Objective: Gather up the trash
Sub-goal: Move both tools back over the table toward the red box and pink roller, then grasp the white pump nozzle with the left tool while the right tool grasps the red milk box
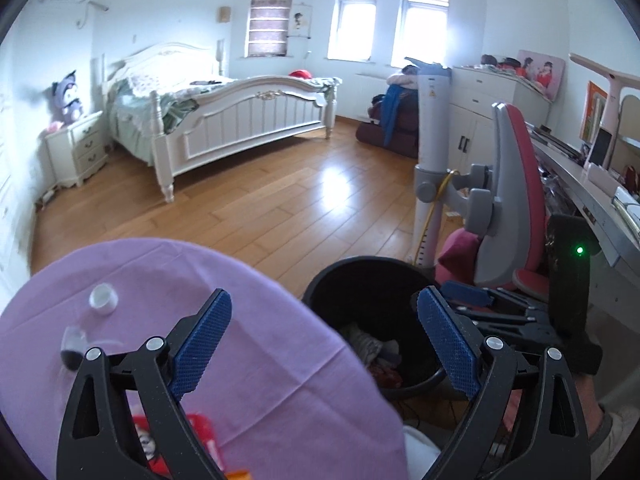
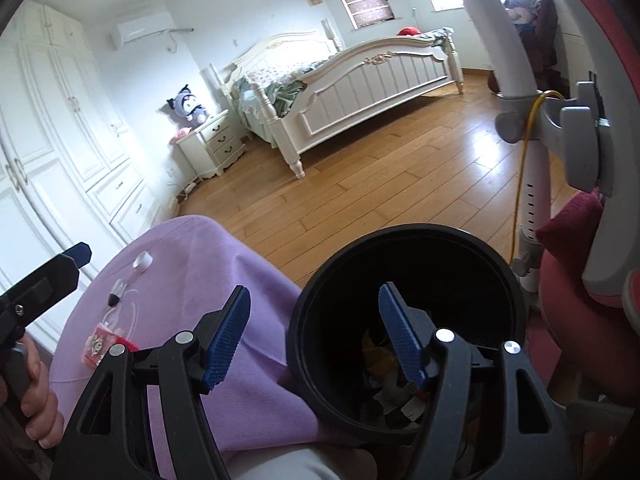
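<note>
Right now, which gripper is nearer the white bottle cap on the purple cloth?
Left. The left gripper hangs open just right of the white bottle cap; the right gripper sits farther right, over the black bin.

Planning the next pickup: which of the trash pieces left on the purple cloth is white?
The small bottle cap, farthest up the purple cloth; the red wrapper and the clear dark-tipped tube aren't white.

Black round trash bin [image 2: 404, 320], upright beside the purple-covered table [image 2: 208, 280], its mouth open; crumpled paper scraps and wrappers [image 2: 394, 384] lie at the bottom. On the purple cloth: a white bottle cap [image 1: 103, 299], a small clear vial with dark contents [image 1: 73, 346] lying on its side, and a red printed snack wrapper [image 2: 100, 344] near the table edge.
</note>
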`<state>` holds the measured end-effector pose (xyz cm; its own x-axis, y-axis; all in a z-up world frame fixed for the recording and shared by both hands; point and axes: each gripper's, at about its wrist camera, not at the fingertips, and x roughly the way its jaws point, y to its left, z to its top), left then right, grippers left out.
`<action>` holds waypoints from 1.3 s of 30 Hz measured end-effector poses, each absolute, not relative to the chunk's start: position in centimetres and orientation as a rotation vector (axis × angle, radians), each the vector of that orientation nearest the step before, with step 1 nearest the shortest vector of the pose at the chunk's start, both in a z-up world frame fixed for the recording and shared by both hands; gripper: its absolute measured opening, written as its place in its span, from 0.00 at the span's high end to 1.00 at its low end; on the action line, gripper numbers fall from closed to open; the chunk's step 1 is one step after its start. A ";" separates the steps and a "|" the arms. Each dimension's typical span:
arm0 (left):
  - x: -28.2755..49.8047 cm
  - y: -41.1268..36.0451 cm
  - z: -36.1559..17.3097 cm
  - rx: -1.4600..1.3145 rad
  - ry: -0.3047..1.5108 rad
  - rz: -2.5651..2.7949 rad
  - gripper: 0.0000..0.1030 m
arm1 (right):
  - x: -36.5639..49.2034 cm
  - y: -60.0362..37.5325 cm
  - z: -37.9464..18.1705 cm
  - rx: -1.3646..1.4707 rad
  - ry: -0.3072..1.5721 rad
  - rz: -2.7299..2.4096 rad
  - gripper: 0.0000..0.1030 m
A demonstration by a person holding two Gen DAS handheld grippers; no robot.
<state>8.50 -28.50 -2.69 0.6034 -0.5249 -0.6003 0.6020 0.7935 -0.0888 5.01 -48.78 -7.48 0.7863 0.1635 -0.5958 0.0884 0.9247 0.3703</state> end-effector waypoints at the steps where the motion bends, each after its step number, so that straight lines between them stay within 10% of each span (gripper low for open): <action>1: 8.6 -26.9 -2.9 0.118 0.659 -0.628 0.10 | 5.2 -47.9 -7.3 0.387 0.673 0.071 0.35; 13: 11.5 -7.4 -7.2 -0.020 0.854 -0.353 0.19 | 8.3 -33.8 -5.5 0.123 0.798 0.491 0.35; 27: 13.5 -5.9 -9.3 0.028 0.928 -0.471 0.37 | 11.2 -23.8 -7.0 -0.338 0.930 0.693 0.26; 33: 13.0 -5.5 -9.5 0.032 0.931 -0.519 0.37 | 11.9 -23.1 -8.2 -0.352 0.995 0.683 0.52; 39: 12.8 -6.0 -9.5 0.055 0.916 -0.548 0.44 | 12.0 -24.7 -7.9 -0.189 0.979 0.609 0.53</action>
<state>12.82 -5.96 -9.53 0.4825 -0.4265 -0.7651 0.4723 0.8623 -0.1828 12.03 -24.73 -7.86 0.4081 0.3971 -0.8221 -0.5619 0.8189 0.1167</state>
